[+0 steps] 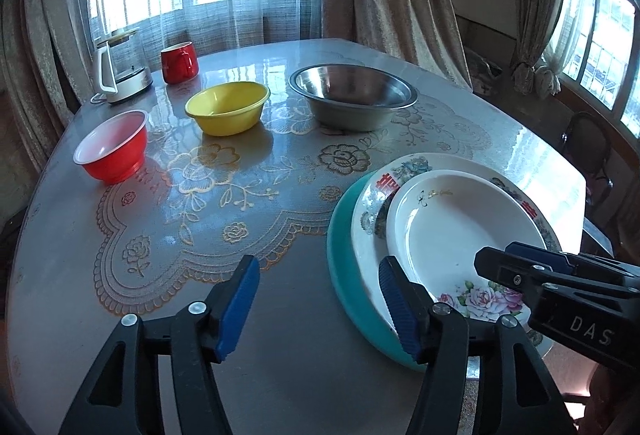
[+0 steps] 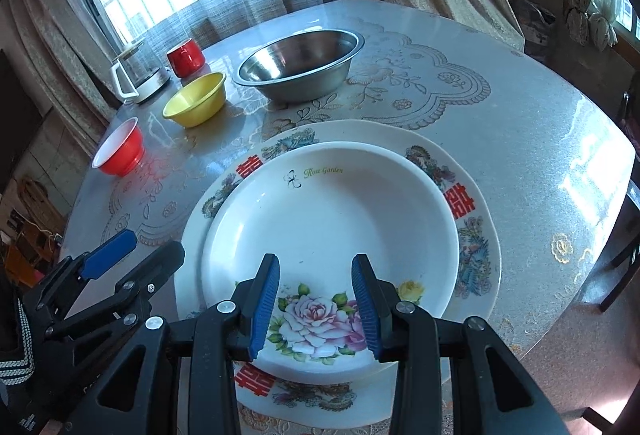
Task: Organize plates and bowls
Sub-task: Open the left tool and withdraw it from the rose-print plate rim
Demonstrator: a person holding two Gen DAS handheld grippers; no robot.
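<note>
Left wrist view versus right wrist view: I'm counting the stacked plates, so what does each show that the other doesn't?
Only the left wrist view shows the teal plate at the bottom of the stack. Only the right wrist view shows the rose plate's "Rose Garden" lettering legibly and a striped sleeve cuff. Both show the rose plate on the red-character plate, plus the steel bowl, yellow bowl, red bowl, red mug and kettle.

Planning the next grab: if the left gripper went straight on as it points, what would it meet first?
Probably bare table. The left gripper stands open beside the plate stack; its right finger overlaps the teal plate rim, though depth is unclear.
</note>
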